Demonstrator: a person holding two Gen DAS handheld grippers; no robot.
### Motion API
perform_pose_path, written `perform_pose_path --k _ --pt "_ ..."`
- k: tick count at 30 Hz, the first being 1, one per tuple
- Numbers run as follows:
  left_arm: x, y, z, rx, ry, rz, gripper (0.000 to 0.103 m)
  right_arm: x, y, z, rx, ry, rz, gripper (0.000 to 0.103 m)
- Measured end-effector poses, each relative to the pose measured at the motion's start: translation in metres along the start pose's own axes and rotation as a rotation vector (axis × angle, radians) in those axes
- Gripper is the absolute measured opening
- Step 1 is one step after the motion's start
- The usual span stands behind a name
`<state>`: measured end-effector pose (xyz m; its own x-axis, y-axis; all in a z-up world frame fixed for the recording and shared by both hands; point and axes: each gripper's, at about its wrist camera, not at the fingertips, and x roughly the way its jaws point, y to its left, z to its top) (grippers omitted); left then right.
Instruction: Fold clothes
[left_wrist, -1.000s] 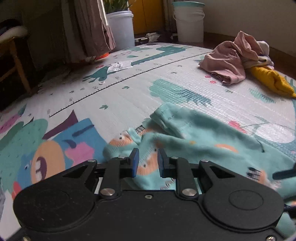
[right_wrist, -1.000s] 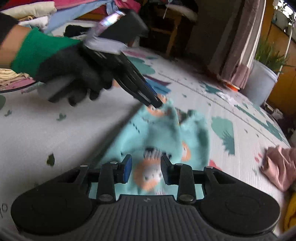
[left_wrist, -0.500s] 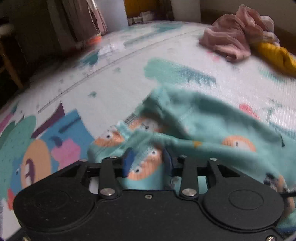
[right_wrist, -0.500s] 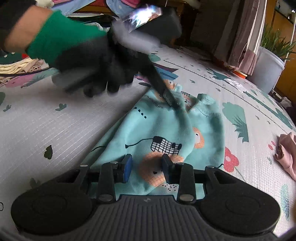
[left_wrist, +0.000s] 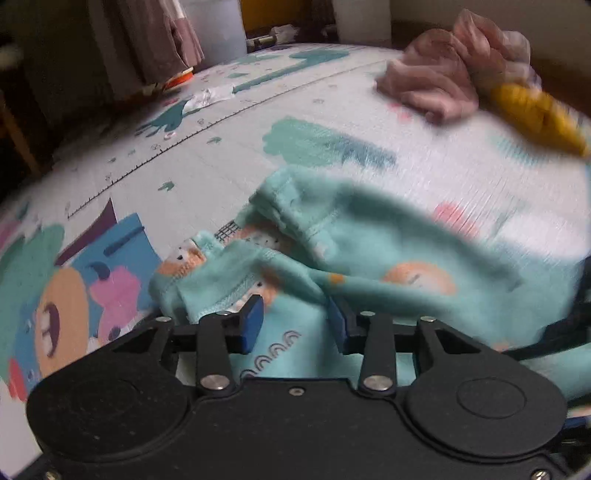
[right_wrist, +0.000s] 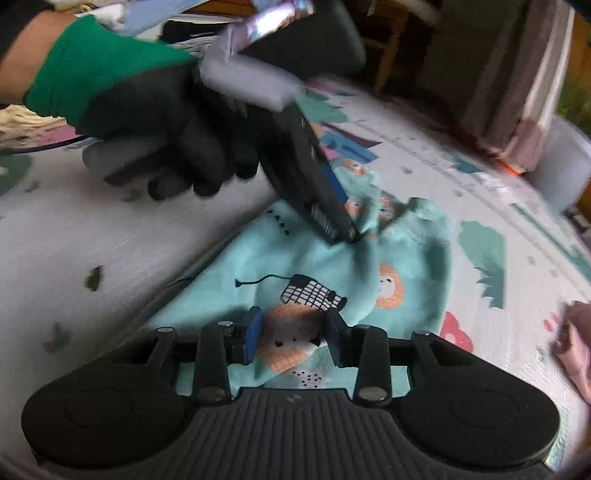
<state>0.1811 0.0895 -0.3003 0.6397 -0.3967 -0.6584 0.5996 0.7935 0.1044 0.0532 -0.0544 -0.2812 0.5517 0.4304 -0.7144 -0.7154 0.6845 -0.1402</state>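
Lying rumpled on the play mat (left_wrist: 332, 110), the teal garment (left_wrist: 388, 236) could slip or bunch, since the left gripper (left_wrist: 295, 323) stands apart over a fold while the right gripper (right_wrist: 293, 338) is opening, cloth unpinched between its jaws.

Left gripper (left_wrist: 295, 319) body: matte black, two round bosses, silver screws, blue pads on the fingers (left_wrist: 252, 320).
Right gripper (right_wrist: 293, 338) body: black, ribbed grey centre panel, silver screws, blue pad.
Left hand (right_wrist: 159, 122) wear: black glove, green knit cuff.
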Motion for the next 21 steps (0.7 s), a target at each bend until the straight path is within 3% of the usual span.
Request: perform_pose_path --k 2,3,8,9,10,13,14,18,19,21 --pt "-0.029 0.002 -0.001 -0.05 -0.051 -0.019 0.039 -0.016 -0.018 0.0 -0.074 -0.016 0.107 0.051" --pt "-0.044 0.0 -0.005 -0.051 -0.072 -0.023 0.039 -0.026 -0.025 -0.002 -0.156 -0.019 0.126 0.052" --pt "-0.094 -0.031 -0.039 0.153 -0.078 -0.031 0.039 -0.082 -0.054 -0.024 -0.498 -0.006 0.2 0.052" --pt "-0.101 -0.036 -0.044 0.158 -0.07 -0.056 0.039 -0.093 -0.056 -0.031 -0.55 0.001 0.209 0.052" --pt "-0.107 -0.037 -0.047 0.101 -0.067 -0.105 0.039 -0.101 -0.055 -0.038 -0.586 0.004 0.212 0.052" --pt "-0.114 -0.04 -0.054 -0.145 -0.091 -0.241 0.035 -0.114 -0.049 -0.054 -0.6 0.025 0.229 0.048" --pt "-0.111 -0.047 -0.058 -0.158 -0.086 -0.255 0.031 -0.114 -0.048 -0.056 -0.585 0.033 0.235 0.037" --pt "-0.087 -0.089 -0.093 -0.001 0.062 -0.271 0.028 -0.1 -0.045 -0.056 -0.5 0.039 0.223 0.034" --pt "-0.084 -0.096 -0.105 0.039 0.054 -0.261 0.028 -0.096 -0.042 -0.058 -0.494 0.04 0.226 0.034" --pt "-0.085 -0.094 -0.104 0.014 0.048 -0.262 0.029 -0.086 -0.036 -0.062 -0.473 0.07 0.242 0.034"
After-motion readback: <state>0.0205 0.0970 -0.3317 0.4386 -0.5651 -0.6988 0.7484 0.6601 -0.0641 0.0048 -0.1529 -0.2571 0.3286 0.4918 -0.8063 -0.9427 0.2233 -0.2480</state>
